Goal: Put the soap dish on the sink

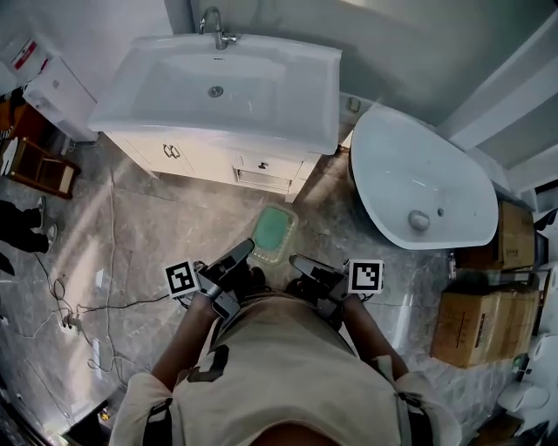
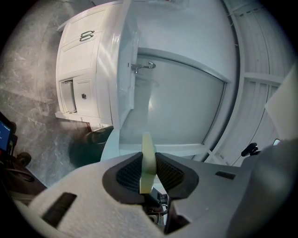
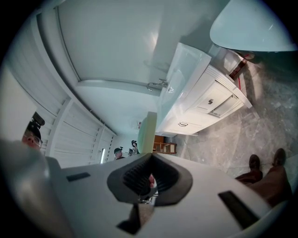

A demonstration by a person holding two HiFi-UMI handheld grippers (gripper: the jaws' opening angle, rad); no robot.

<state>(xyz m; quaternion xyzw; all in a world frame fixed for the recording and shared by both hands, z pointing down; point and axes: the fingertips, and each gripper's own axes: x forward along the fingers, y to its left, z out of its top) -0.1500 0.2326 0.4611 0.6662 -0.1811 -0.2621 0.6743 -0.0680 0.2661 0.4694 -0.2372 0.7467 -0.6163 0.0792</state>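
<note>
A pale green soap dish [image 1: 273, 233] hangs above the grey floor, just short of the vanity, held from both sides. My left gripper [image 1: 245, 251] is shut on its left edge and my right gripper [image 1: 298, 260] on its right edge. The left gripper view shows the dish [image 2: 148, 158] edge-on, pinched between the dark pads of my left gripper [image 2: 148, 173]. In the right gripper view its thin green rim [image 3: 147, 132] rises out of the closed jaws of my right gripper [image 3: 148, 160]. The white sink [image 1: 261, 96] with its chrome faucet [image 1: 214, 26] lies ahead.
Under the sink stands a white cabinet [image 1: 218, 161] with drawers. A white bathtub [image 1: 453, 209] sits to the right, with cardboard boxes [image 1: 484, 322] beside it. On the left are a wooden stand [image 1: 39, 165], cables [image 1: 87, 309] on the floor and a bystander's shoes [image 1: 44, 233].
</note>
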